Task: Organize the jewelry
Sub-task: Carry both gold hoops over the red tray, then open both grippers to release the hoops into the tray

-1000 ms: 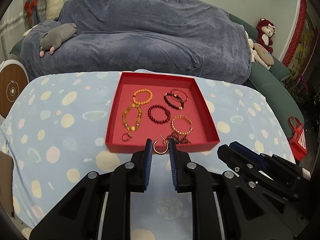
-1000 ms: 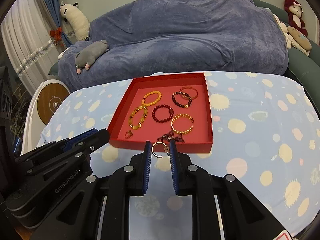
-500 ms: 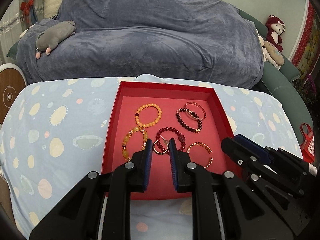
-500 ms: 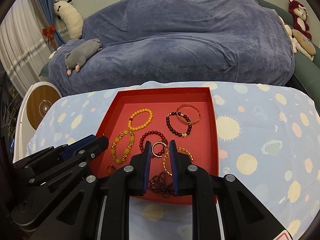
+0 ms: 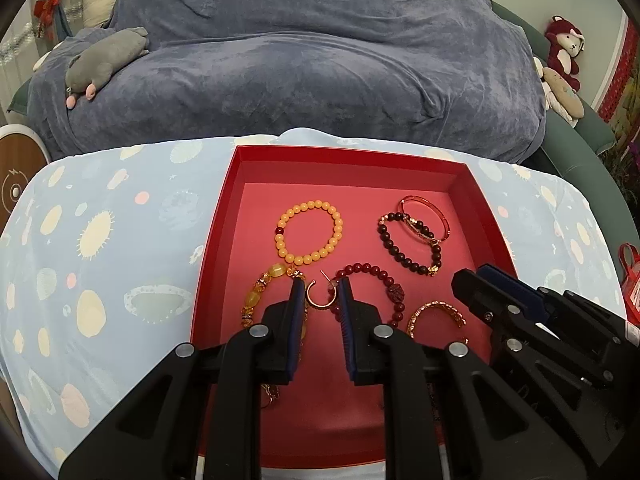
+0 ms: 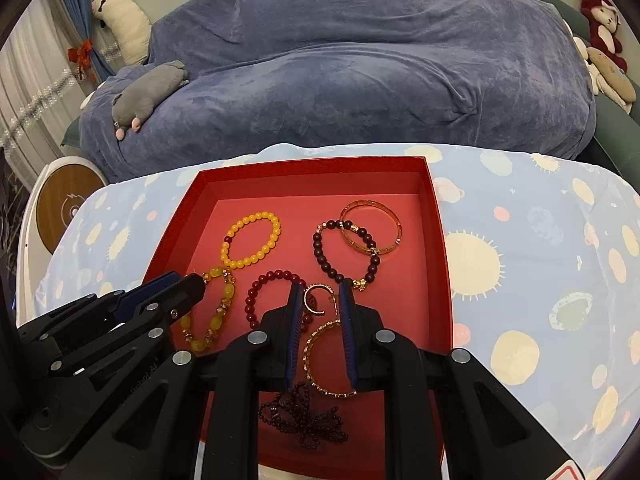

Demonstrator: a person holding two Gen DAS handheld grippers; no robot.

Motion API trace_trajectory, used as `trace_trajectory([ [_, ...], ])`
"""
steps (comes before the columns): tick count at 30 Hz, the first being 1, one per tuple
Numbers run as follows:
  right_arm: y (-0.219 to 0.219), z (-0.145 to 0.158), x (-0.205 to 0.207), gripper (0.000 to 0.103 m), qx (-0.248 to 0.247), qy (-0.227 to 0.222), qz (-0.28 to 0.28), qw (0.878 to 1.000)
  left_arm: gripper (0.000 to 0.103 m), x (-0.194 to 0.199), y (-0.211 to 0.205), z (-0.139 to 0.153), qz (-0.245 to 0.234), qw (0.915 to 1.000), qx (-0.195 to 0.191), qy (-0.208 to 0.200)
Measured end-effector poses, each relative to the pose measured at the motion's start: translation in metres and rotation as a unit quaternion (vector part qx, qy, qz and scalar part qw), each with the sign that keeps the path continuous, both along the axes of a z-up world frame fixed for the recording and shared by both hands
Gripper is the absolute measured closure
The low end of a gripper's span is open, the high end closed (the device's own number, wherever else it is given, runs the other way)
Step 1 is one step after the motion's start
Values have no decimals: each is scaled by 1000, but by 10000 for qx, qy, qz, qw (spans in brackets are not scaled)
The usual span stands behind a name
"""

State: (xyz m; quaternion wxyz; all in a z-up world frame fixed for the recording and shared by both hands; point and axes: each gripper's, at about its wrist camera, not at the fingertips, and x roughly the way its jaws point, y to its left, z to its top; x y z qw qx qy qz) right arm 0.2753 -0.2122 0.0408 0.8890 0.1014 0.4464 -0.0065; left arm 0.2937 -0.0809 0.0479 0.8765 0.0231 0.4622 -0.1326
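Note:
A red tray [image 5: 224, 216] [image 6: 438, 216] on the dotted blue cloth holds several bead bracelets, among them an orange one [image 5: 309, 232] [image 6: 251, 245] and a dark red one [image 5: 372, 276] [image 6: 268, 292]. My left gripper [image 5: 320, 298] is shut on a gold hoop earring [image 5: 319, 300] above the tray. My right gripper [image 6: 319, 300] is shut on a second gold hoop earring [image 6: 318, 299] above the tray. Each gripper shows in the other's view: the right one [image 5: 492, 292], the left one [image 6: 176, 294].
A sofa under a blue-grey cover [image 5: 304, 60] stands behind the table, with a grey plush toy [image 5: 104, 60] on it. A round wooden object [image 6: 64, 210] stands at the left. A dark bead string [image 6: 304, 416] lies at the tray's near side.
Both grippers have moved forward with their earrings, from in front of the tray's near wall to over the tray's middle. Their jaws stay at the same width.

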Motion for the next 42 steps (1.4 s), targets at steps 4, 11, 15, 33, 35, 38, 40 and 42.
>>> trace_trajectory([
  [4, -1, -4, 4, 86, -37, 28, 11, 10000, 86, 4, -3, -5, -5, 10000, 29, 33],
  [11, -3, -11, 10, 86, -58, 91, -29, 9999, 86, 9, -7, -10, 25, 9999, 63, 87],
  [15, -2, -13, 12, 86, -104, 121, -11, 9999, 86, 12, -7, -11, 46, 9999, 82, 109],
  [33, 5, 0, -2, 81, -198, 109, -39, 9997, 63, 1, -2, 5, 192, 9997, 161, 21],
  [35, 6, 5, -7, 81, -219, 90, -50, 9997, 63, -2, -1, 10, 192, 9997, 146, 3],
  [38, 8, 12, -15, 80, -228, 61, -64, 9997, 63, -9, 1, 18, 209, 9997, 125, -43],
  [40, 10, 17, -20, 80, -238, 43, -78, 9997, 63, -14, 2, 23, 208, 9997, 119, -77],
  [42, 11, 23, -27, 78, -278, 28, -108, 9996, 63, -20, 3, 29, 207, 9996, 128, -111],
])
